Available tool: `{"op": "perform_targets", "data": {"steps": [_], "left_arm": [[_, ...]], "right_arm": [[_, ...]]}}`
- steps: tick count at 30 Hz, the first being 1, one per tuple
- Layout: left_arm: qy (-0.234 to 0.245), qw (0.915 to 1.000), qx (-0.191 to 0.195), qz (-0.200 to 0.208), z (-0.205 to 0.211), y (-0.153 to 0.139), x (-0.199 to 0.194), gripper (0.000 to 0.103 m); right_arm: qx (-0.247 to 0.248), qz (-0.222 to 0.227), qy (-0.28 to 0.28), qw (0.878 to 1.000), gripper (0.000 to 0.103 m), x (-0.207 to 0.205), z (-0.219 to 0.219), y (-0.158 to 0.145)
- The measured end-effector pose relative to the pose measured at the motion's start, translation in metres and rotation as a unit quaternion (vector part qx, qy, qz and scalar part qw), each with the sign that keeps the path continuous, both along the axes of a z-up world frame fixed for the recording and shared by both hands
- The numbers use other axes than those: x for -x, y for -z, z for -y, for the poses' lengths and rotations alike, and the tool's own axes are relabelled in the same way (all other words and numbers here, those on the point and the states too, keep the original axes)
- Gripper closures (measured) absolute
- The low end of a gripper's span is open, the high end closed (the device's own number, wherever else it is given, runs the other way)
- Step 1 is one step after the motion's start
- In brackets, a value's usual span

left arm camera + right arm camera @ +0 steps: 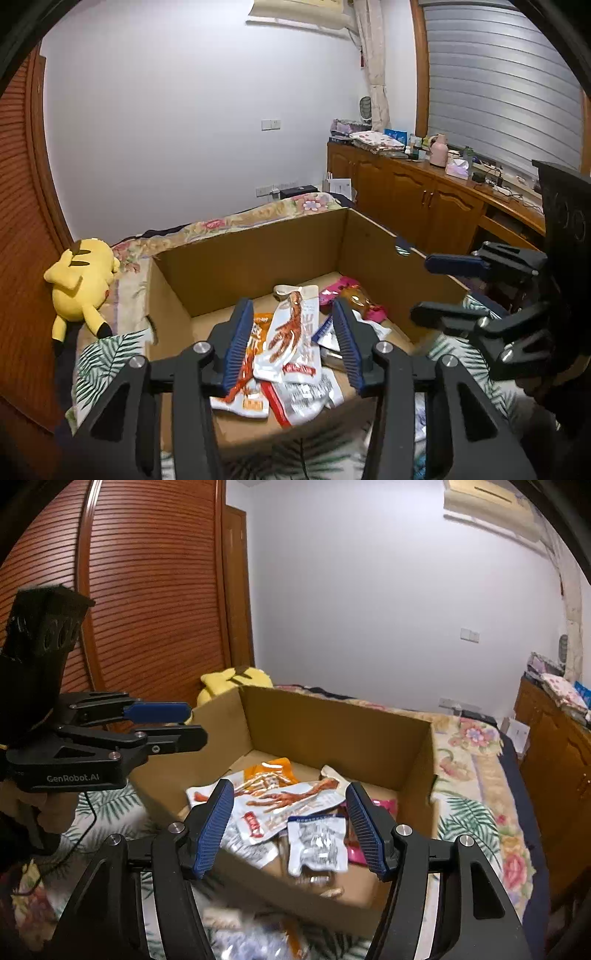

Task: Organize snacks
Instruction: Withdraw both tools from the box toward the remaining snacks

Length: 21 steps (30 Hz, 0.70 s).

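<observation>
An open cardboard box [258,251] sits on the bed and holds several snack packets. A white chicken-foot packet [295,339] lies on top, with an orange packet [255,343] and a pink packet [351,295] beside it. My left gripper [291,314] is open and empty above the box's near edge. My right gripper [424,288] shows at the right, open and empty, over the box's right wall. In the right wrist view the box [332,720] lies ahead, the right gripper [291,797] is open above the packets [295,797], and the left gripper [192,723] is open at the left.
A yellow plush toy [81,280] lies left of the box on the floral bedspread [476,760]. More packets [251,934] lie blurred on the bed in front of the box. Wooden cabinets [413,195] with clutter run along the right. A slatted wooden door [155,590] stands at the left.
</observation>
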State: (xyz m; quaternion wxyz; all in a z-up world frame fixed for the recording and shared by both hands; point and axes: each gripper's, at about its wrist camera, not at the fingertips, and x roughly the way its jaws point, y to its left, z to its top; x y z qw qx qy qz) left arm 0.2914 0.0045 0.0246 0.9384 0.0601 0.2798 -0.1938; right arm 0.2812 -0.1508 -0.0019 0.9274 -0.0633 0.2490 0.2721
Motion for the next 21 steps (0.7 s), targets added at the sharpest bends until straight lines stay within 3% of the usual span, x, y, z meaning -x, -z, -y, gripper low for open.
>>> {"op": "perform_targets", "data": {"steps": [8, 21], "left_arm": [[0.012, 0.9998, -0.011, -0.012, 0.002, 0.004, 0.059, 0.054], [0.046, 0.9944, -0.028, -0.091, 0.024, 0.073, 0.122, 0.054]], "right_arm": [[-0.013, -0.011, 0.025, 1.000, 0.038, 0.057, 0.021, -0.003], [-0.020, -0.060, 0.057, 0.996, 0.038, 0.092, 0.034, 0.041]]}}
